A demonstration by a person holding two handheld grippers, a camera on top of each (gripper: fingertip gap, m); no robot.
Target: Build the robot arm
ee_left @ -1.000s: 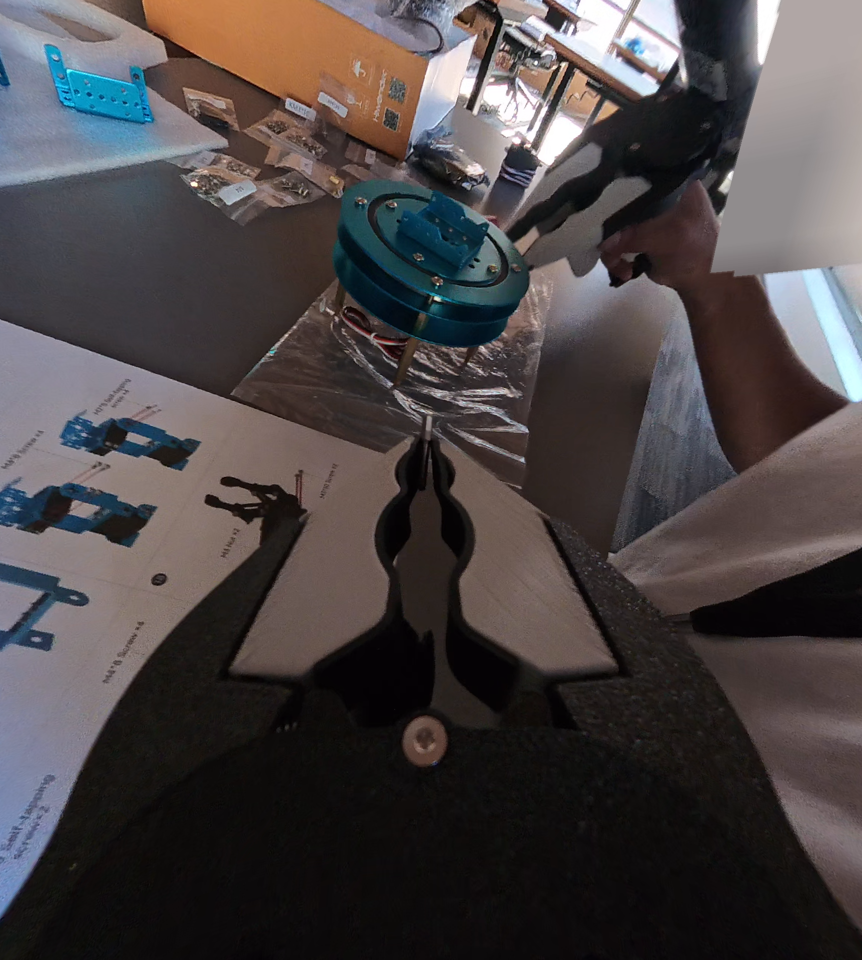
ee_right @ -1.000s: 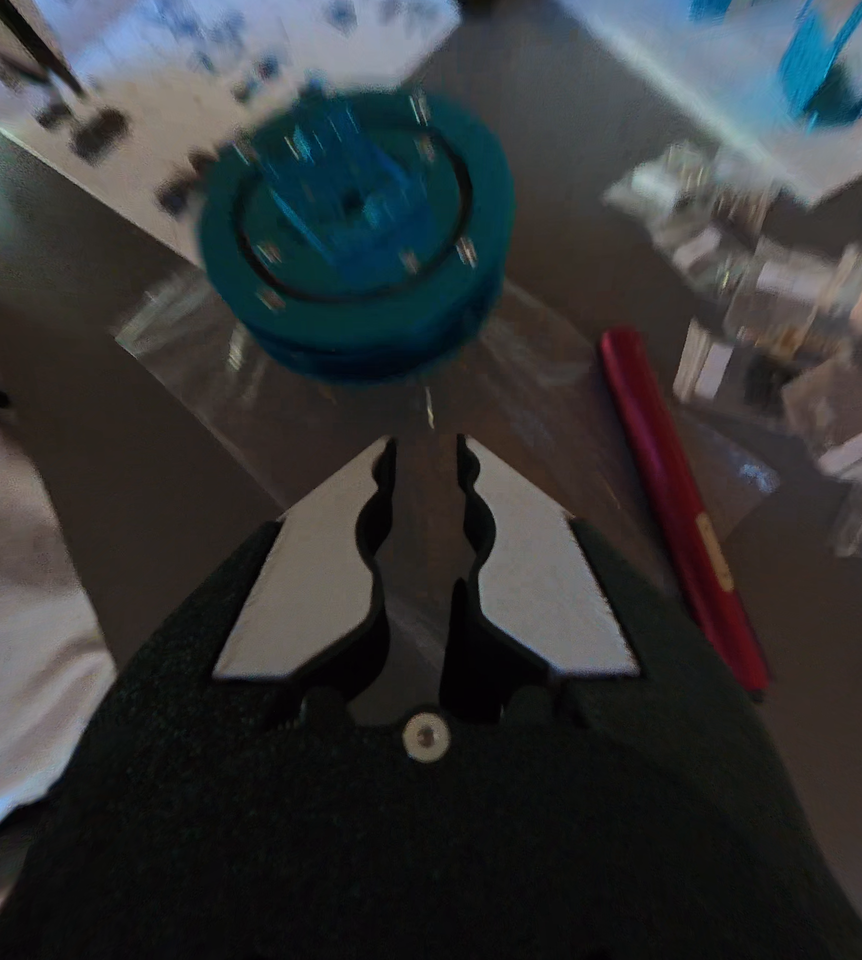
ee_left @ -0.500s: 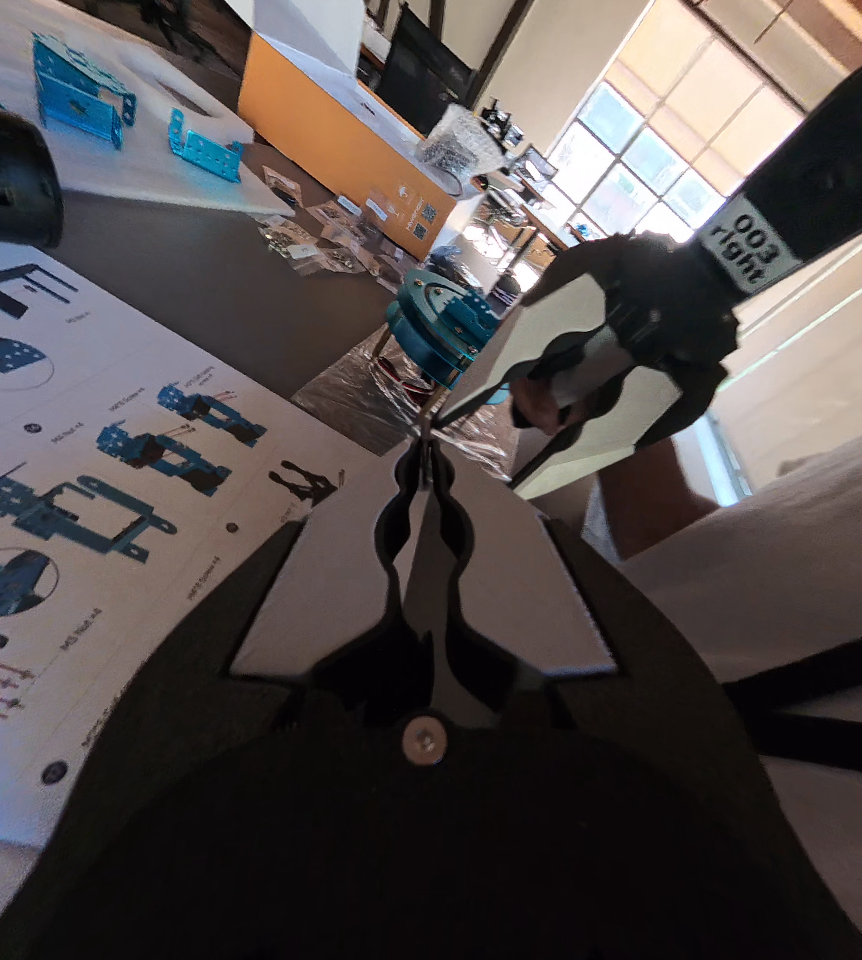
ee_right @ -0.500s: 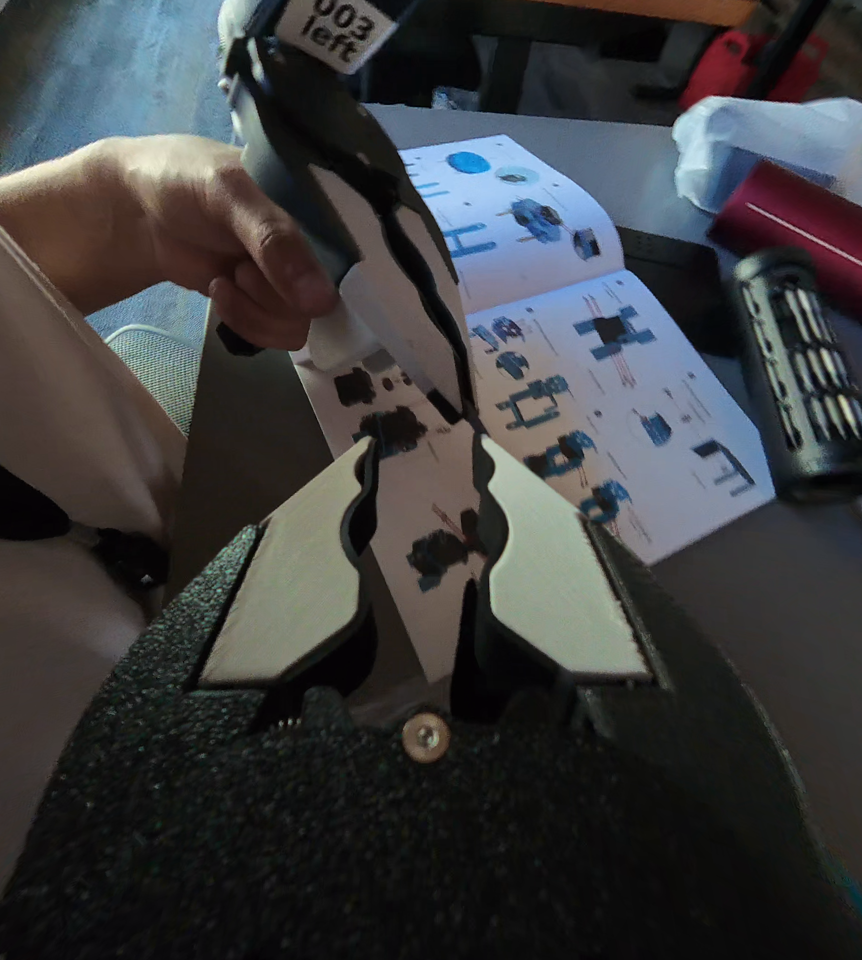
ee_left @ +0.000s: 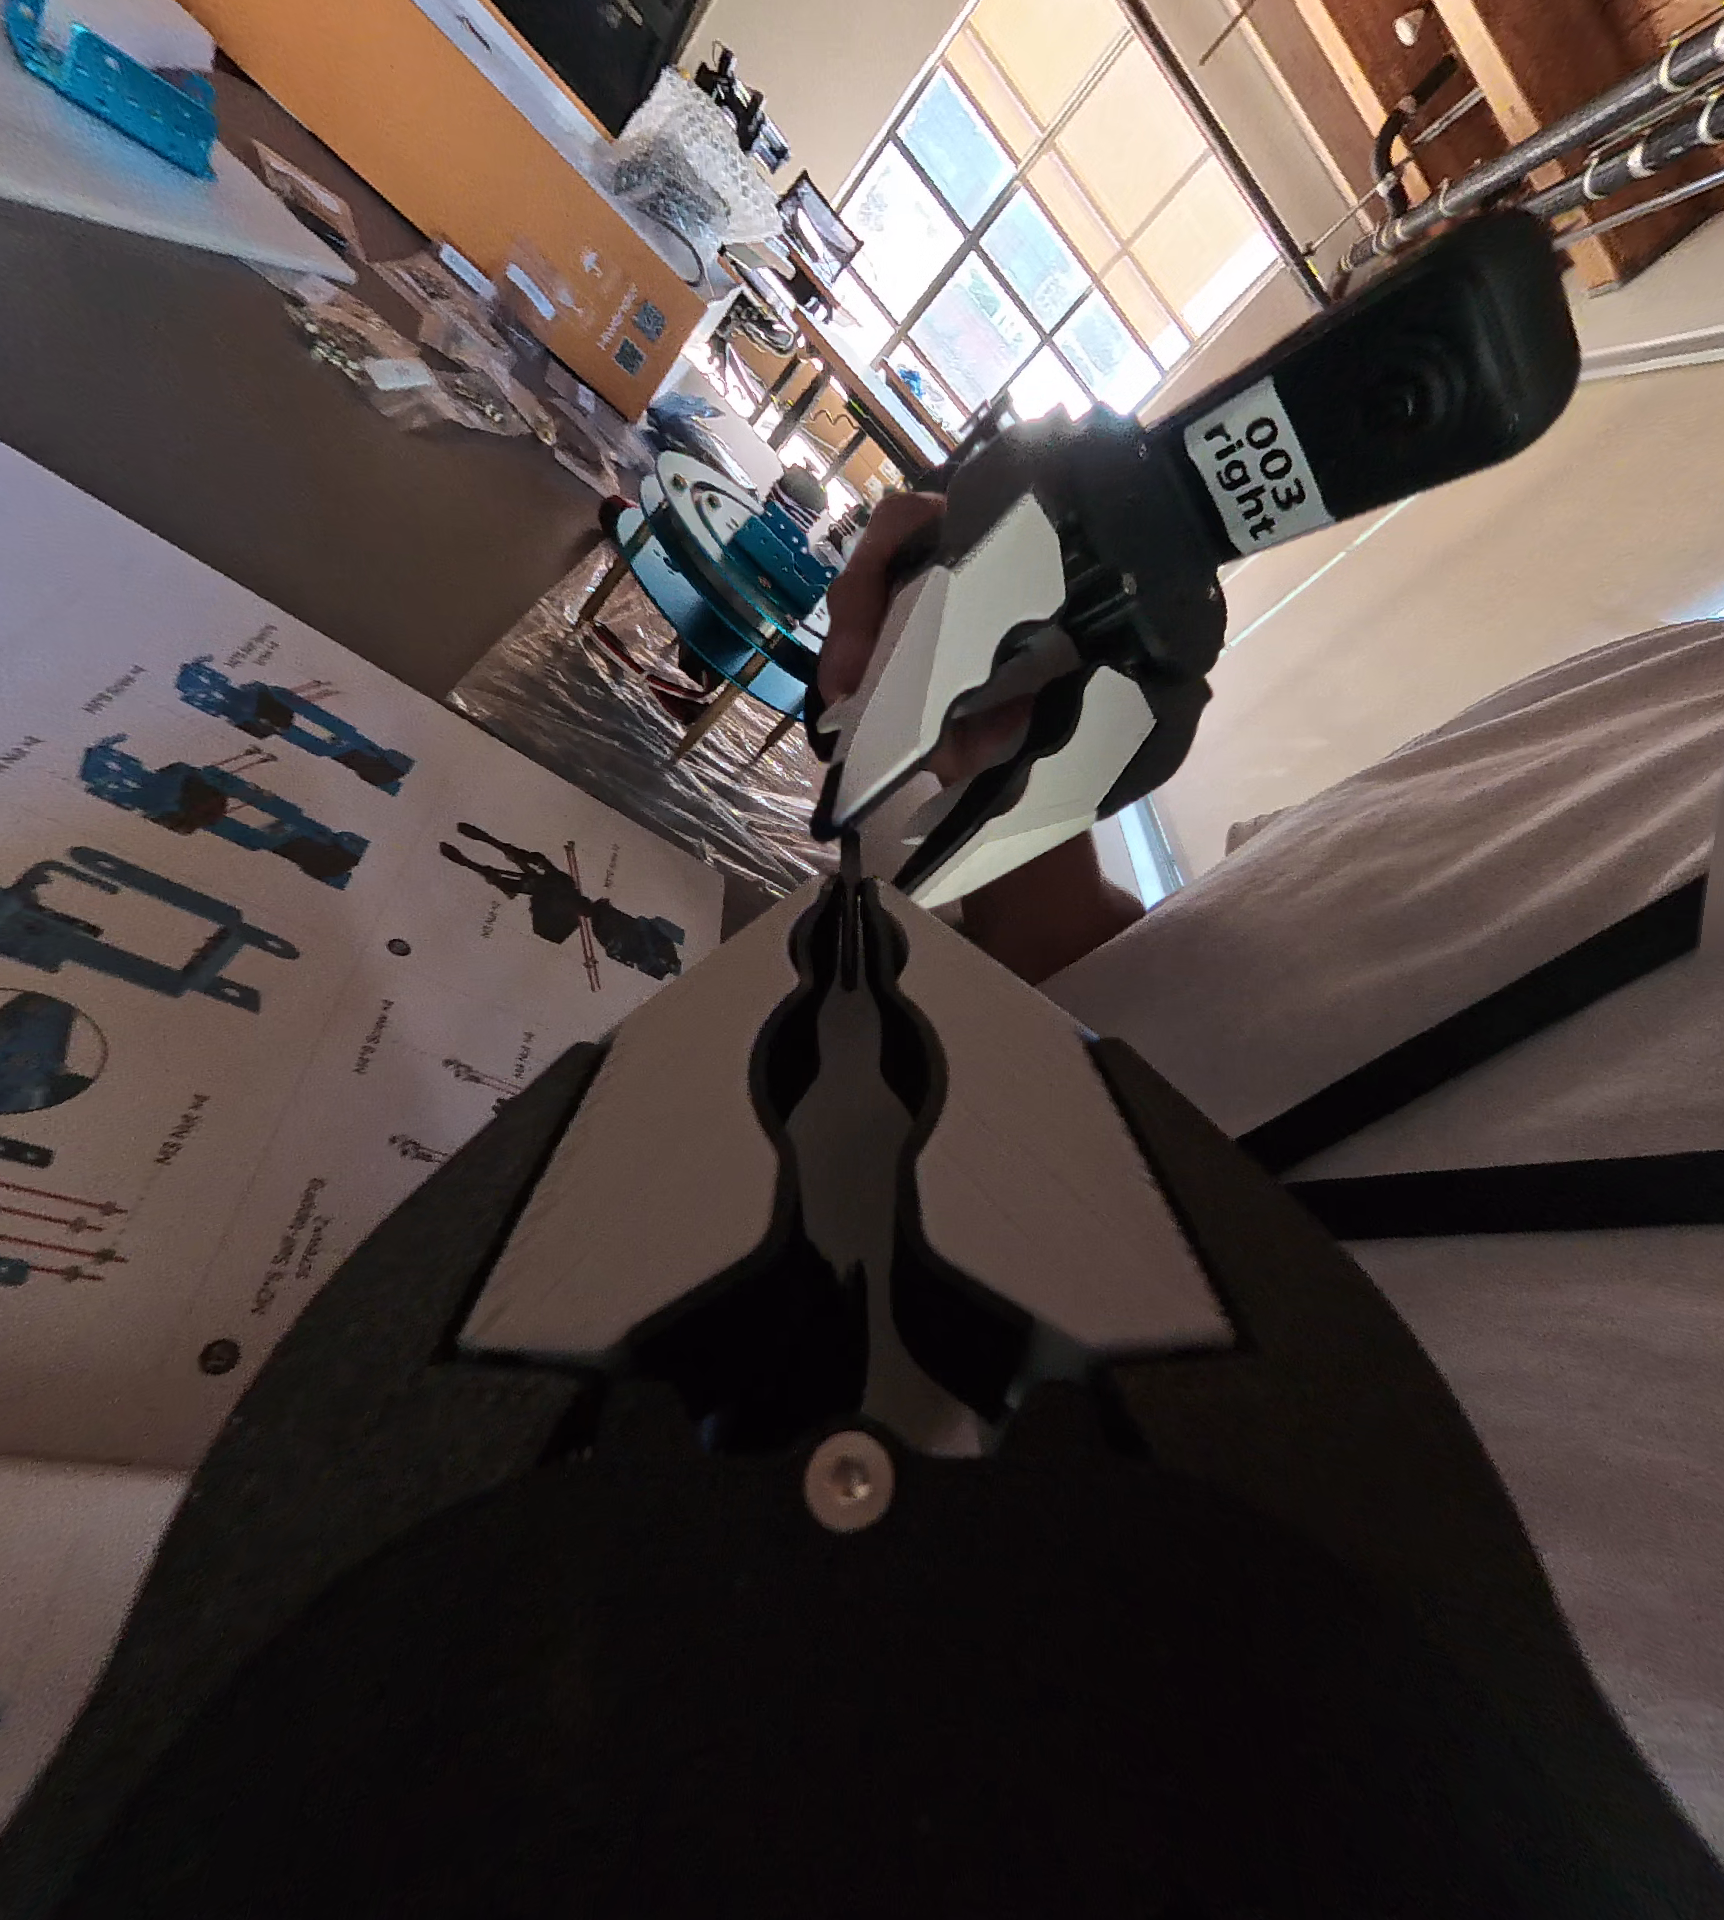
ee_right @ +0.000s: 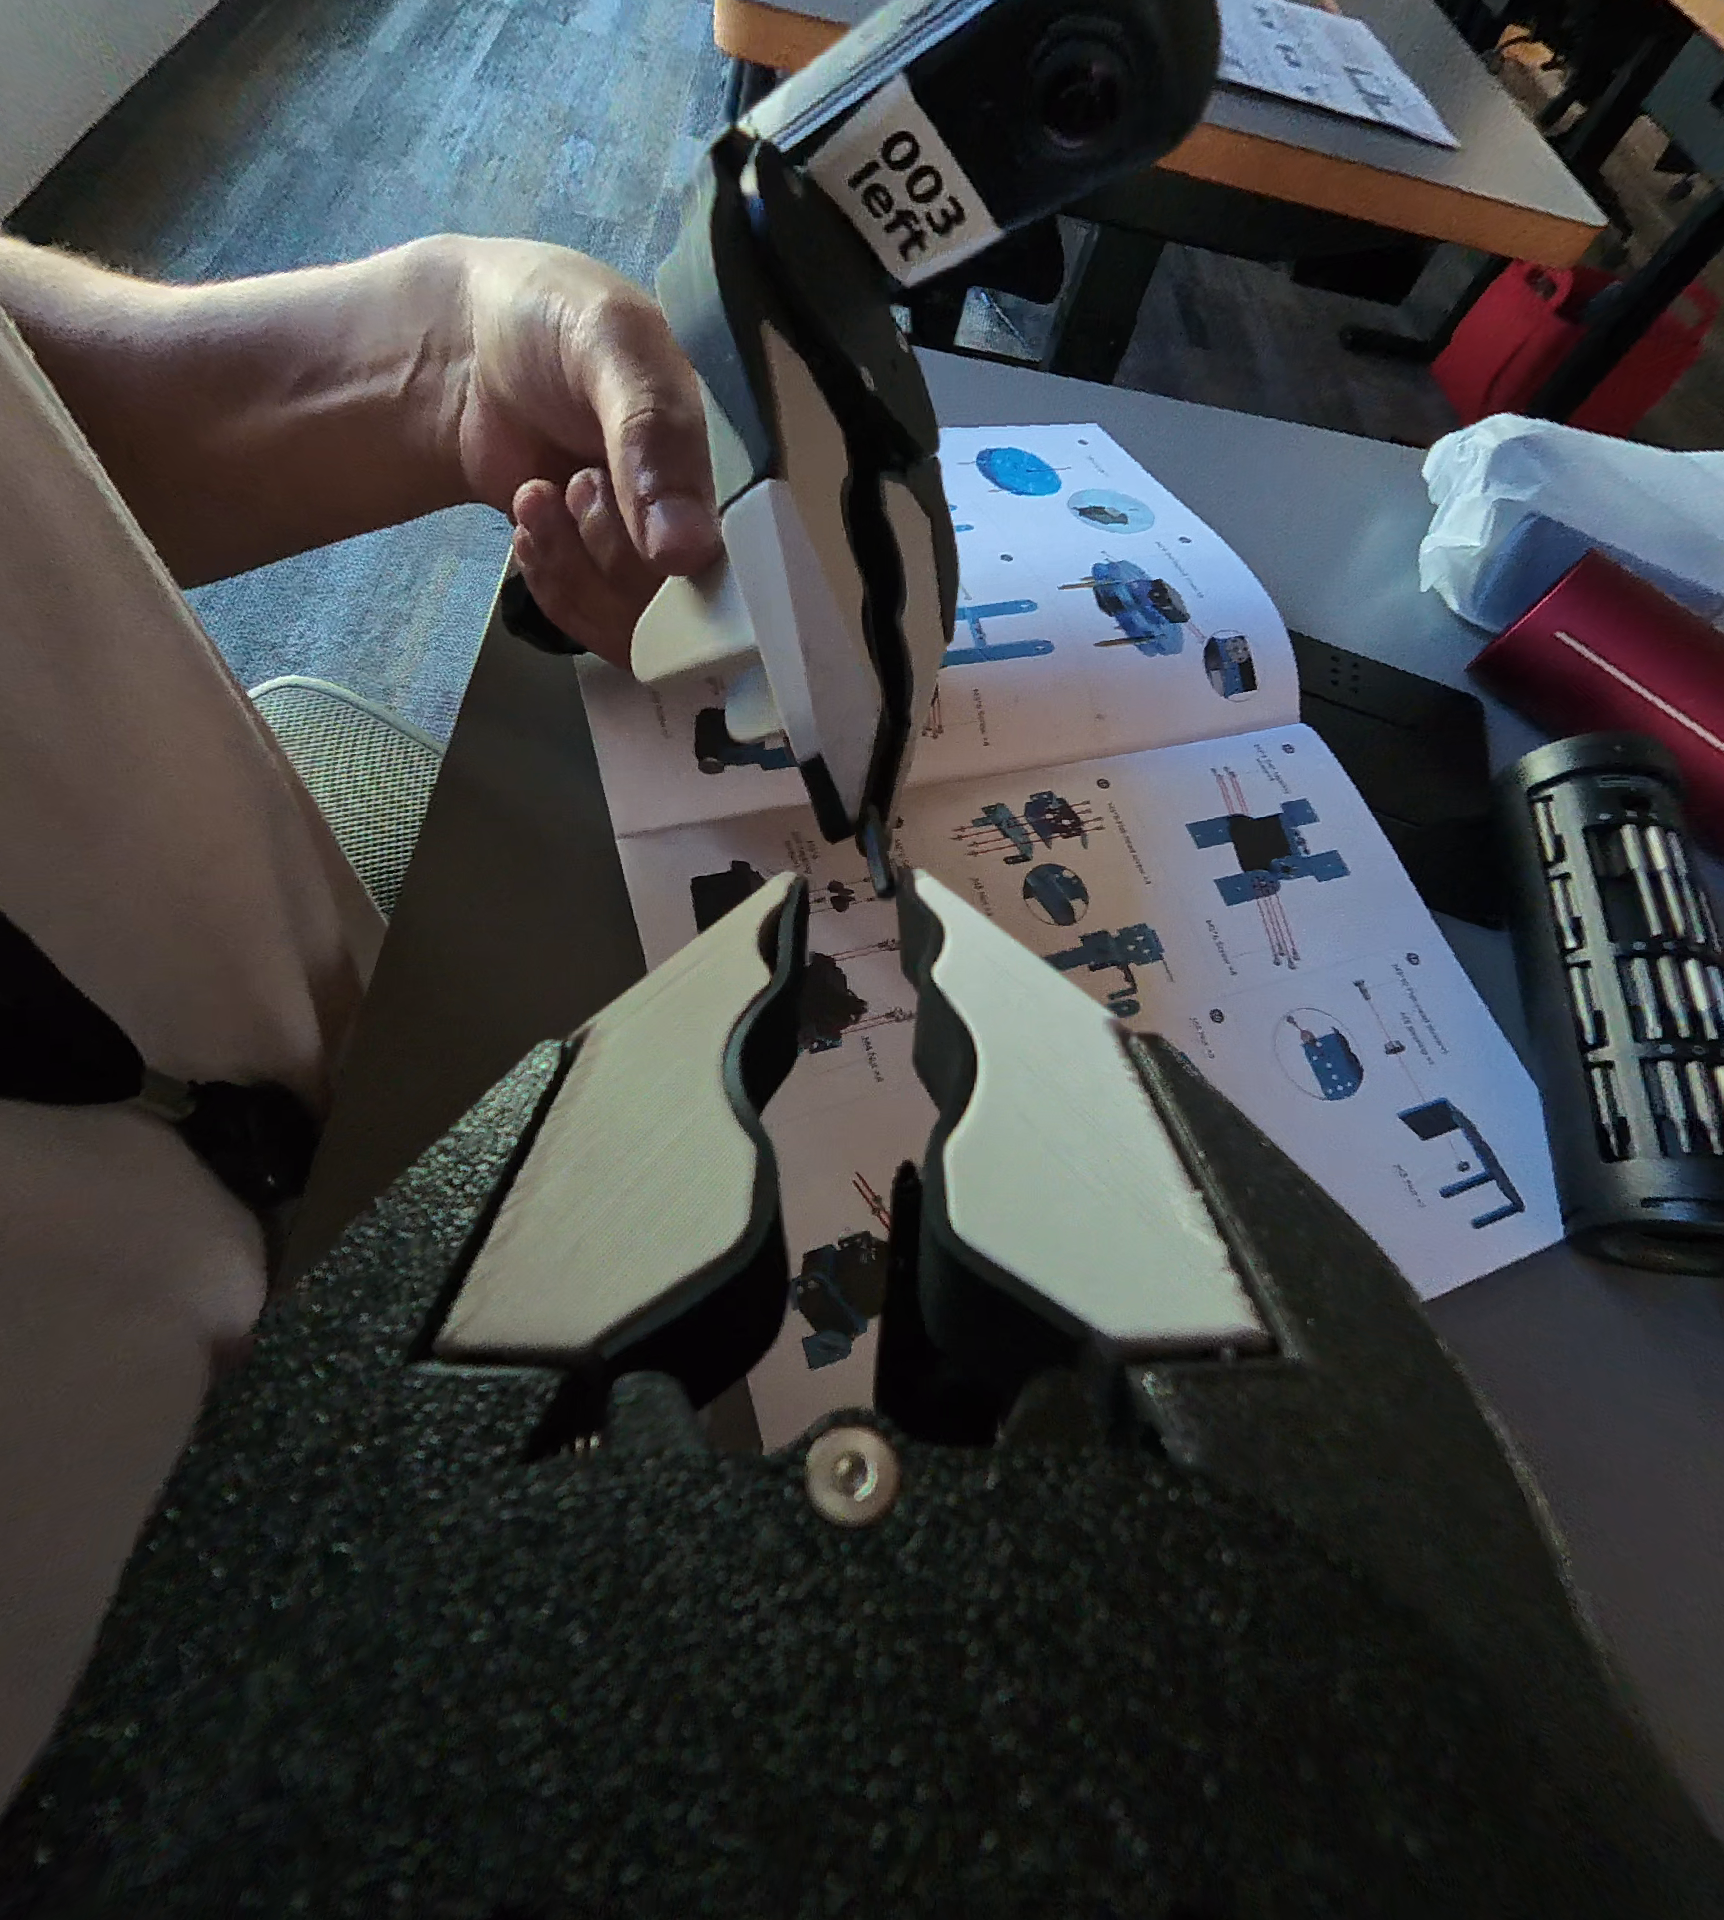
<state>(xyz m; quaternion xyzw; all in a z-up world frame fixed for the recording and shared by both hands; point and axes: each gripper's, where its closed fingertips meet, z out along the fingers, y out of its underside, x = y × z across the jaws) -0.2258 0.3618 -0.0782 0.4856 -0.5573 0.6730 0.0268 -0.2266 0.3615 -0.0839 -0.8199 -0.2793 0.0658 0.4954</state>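
Your left gripper (ee_left: 850,906) is clamped on a small dark pin (ee_right: 877,854), held above the open instruction booklet (ee_right: 1253,935). Your right gripper (ee_right: 850,902) has its jaws parted around the pin's tip, not gripping. The blue round base (ee_left: 723,603) stands beyond the booklet.

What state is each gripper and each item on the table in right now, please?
left gripper: shut on a small dark part.
right gripper: open, tips at that part.
instruction booklet: open, flat on the table.
teal round base: upright on its legs, on clear plastic film.
black bit holder: lying on its side.
red tube: lying flat.
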